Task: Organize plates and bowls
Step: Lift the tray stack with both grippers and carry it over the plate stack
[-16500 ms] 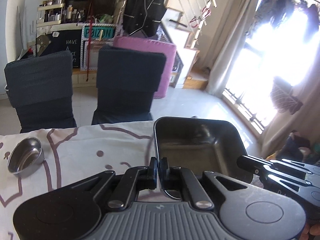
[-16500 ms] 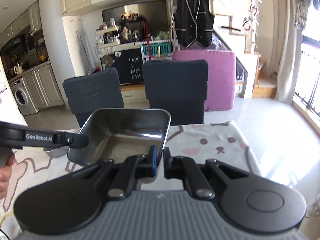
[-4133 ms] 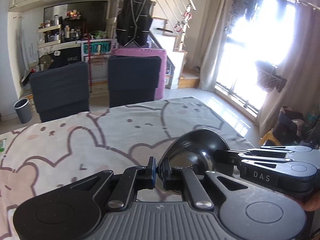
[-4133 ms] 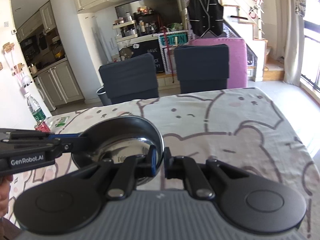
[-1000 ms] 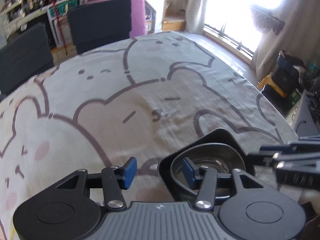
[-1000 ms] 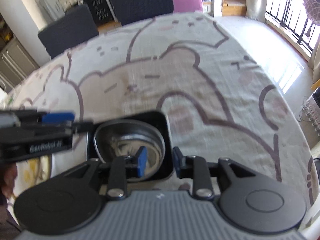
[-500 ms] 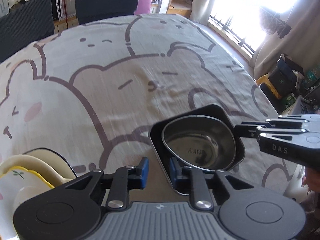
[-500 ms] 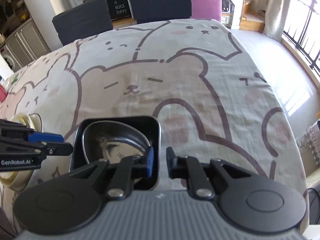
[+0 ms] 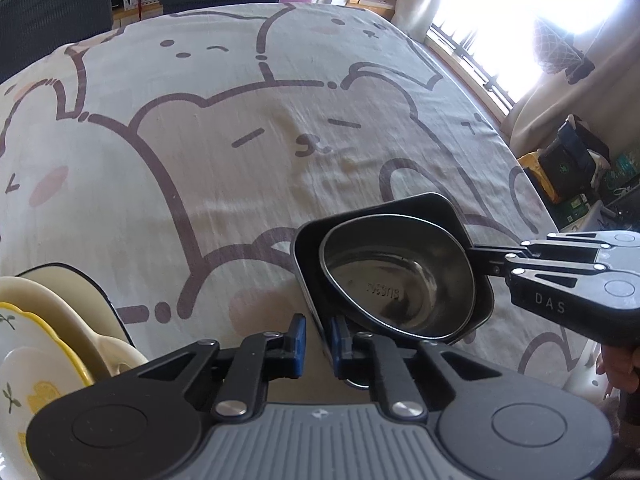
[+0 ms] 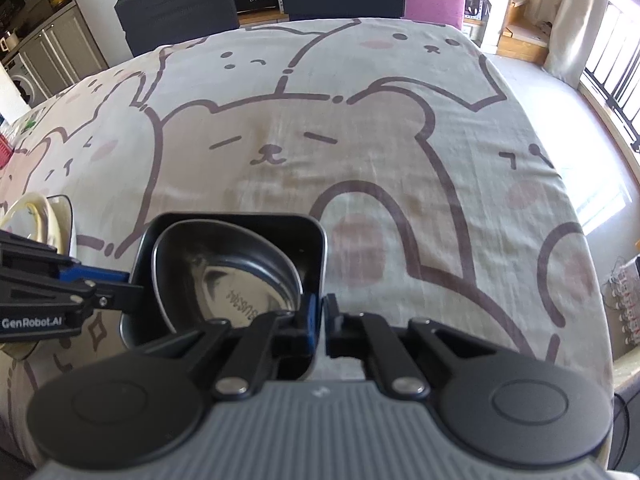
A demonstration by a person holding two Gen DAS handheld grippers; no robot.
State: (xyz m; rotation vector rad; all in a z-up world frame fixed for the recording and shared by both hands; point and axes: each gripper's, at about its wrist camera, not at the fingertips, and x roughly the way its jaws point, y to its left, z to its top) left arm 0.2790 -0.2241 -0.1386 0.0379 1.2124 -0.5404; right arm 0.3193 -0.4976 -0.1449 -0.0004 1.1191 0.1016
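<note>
A square dark metal tray [image 9: 436,204] rests on the bear-print tablecloth with a round steel bowl [image 9: 396,276] nested inside it. My left gripper [image 9: 318,340] straddles the tray's left wall. Its jaws are closing, and a narrow gap still shows beside the wall. In the right wrist view my right gripper [image 10: 319,322] is shut on the right wall of the tray [image 10: 240,220], next to the bowl [image 10: 236,280]. Each gripper also shows in the other's view, the right gripper [image 9: 478,258] at the right rim and the left gripper [image 10: 134,292] at the left rim.
A stack of cream plates with yellow rims [image 9: 40,320] sits near the table's front left, close to the left gripper, and the same plates [image 10: 36,216] show in the right wrist view. Dark chairs [image 10: 176,4] stand at the far side. The table edge [image 9: 532,184] drops off on the right.
Both grippers came down over the nested tray and bowl. Their jaws narrowed from wide apart, the right pair closing onto the tray's right wall.
</note>
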